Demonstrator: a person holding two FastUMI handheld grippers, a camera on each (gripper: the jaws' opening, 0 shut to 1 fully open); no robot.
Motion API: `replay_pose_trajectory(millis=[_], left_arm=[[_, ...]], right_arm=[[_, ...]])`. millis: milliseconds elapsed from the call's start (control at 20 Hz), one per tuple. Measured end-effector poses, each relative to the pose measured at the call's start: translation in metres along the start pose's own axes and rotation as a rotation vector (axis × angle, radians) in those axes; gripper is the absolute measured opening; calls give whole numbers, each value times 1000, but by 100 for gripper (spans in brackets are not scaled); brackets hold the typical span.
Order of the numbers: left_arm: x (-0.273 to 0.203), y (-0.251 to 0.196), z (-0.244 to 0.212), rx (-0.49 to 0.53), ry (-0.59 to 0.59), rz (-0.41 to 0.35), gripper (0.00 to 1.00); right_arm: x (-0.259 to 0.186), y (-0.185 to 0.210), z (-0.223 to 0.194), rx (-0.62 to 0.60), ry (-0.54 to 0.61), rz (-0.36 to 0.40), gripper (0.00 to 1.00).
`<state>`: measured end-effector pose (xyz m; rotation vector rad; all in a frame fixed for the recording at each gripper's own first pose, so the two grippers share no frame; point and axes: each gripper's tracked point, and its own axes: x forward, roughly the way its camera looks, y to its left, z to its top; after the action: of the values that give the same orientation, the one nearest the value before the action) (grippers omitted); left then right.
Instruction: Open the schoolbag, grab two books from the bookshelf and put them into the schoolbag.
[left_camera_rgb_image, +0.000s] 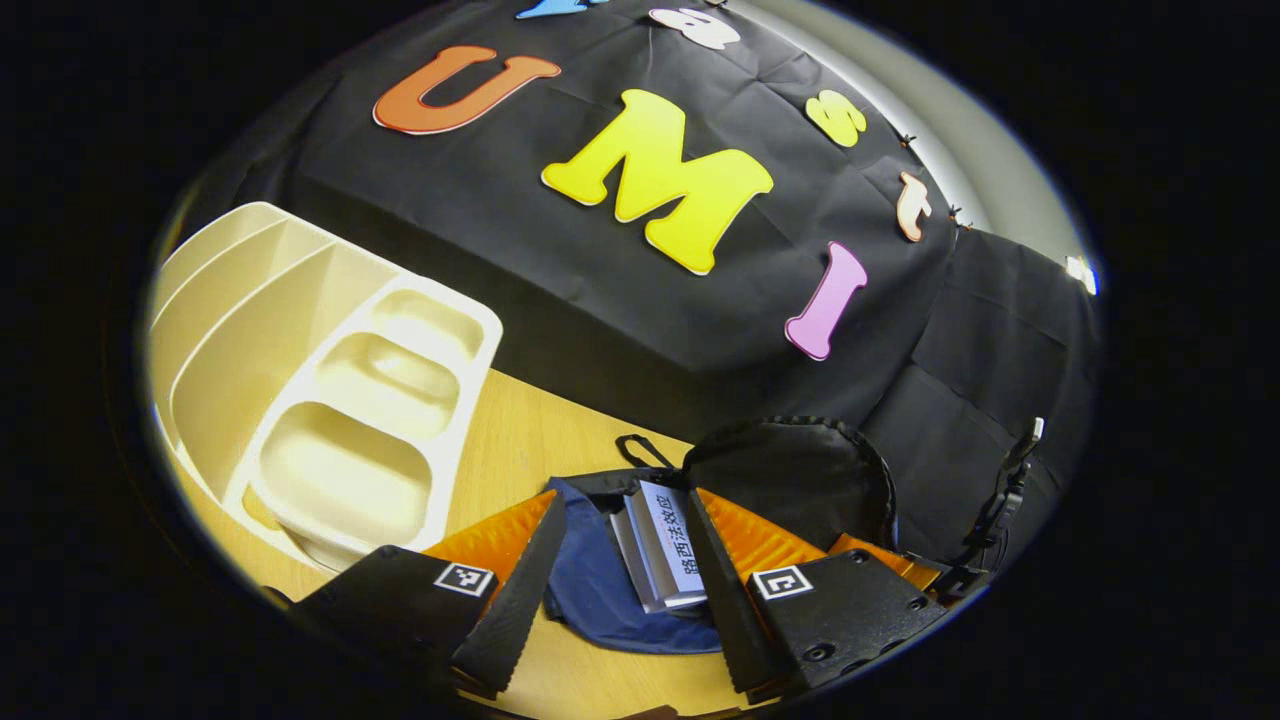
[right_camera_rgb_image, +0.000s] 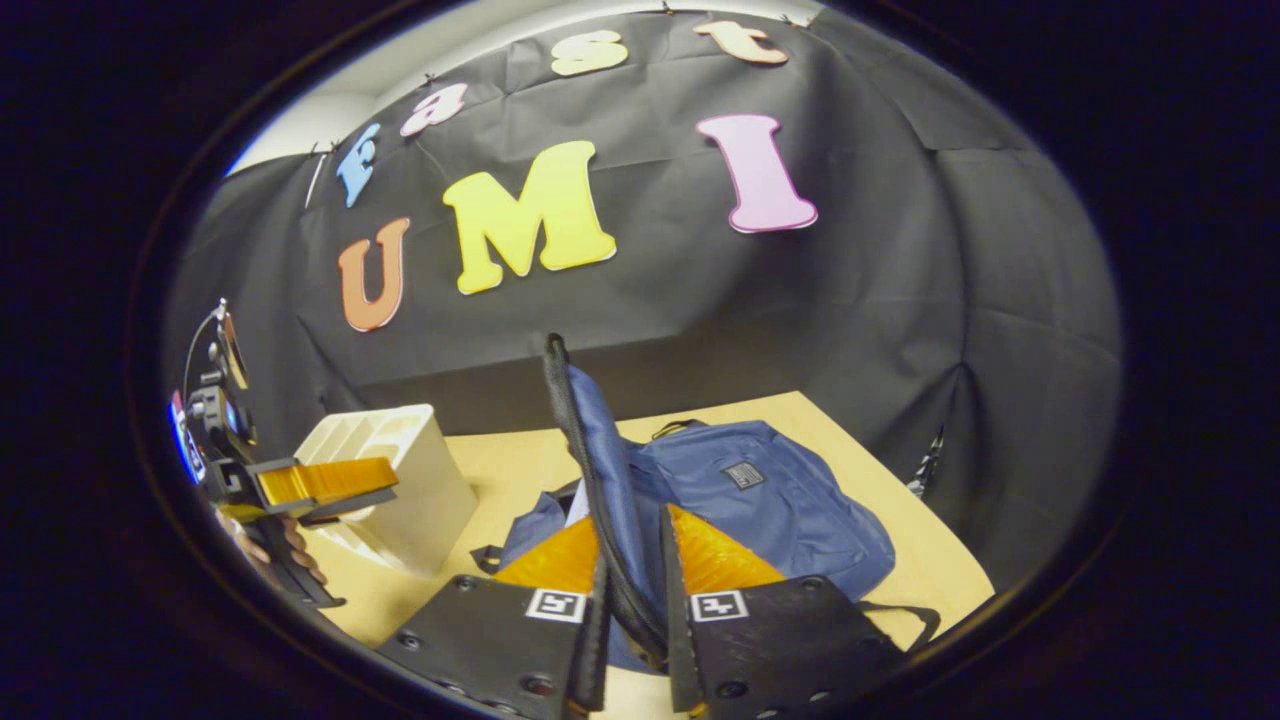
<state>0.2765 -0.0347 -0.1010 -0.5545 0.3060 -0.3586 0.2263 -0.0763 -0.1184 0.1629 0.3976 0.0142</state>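
Books (left_camera_rgb_image: 665, 545) sit inside the schoolbag (right_camera_rgb_image: 770, 500); right gripper (right_camera_rgb_image: 630, 600) pinches its flap (right_camera_rgb_image: 590, 440) up, left gripper (left_camera_rgb_image: 620, 590) spread wide, holding nothing.

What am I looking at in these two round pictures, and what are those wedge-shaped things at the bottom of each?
There is no robot here: a person holds a two-finger gripper in each hand, and a fisheye camera rides on each, looking along its fingers. The wedges are those fingers.

In the left gripper view, the left gripper is open above the open blue schoolbag, where books lie inside. The cream bookshelf stands on the wooden table.

In the right gripper view, the right gripper is shut on the bag's flap, holding it upright so the mouth stays open. The other gripper, with the hand holding it, shows at that view's left edge.
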Motion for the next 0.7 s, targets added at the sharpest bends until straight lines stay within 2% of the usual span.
replay_pose_trajectory(millis=[50,100,300,350,450,500,600,700], left_arm=[[-9,7,3,25,-21,23,79],[-14,10,5,55,-40,39,79],[-44,19,13,203,-114,76,79],[-52,22,15,229,-134,93,79],[-67,28,18,278,-168,134,79],[-73,31,19,301,-185,157,80],[-85,34,25,315,-212,189,84],[-96,38,20,309,-218,199,91]], right_arm=[[-2,2,-5,-7,9,-10,29],[-2,3,-9,-9,17,-16,31],[5,2,-17,1,24,-49,31],[5,3,-22,6,30,-52,35],[6,2,-30,-6,33,-69,48],[4,3,-33,-15,36,-73,63],[3,9,-40,-29,42,-68,77],[2,13,-44,-45,37,-71,83]])
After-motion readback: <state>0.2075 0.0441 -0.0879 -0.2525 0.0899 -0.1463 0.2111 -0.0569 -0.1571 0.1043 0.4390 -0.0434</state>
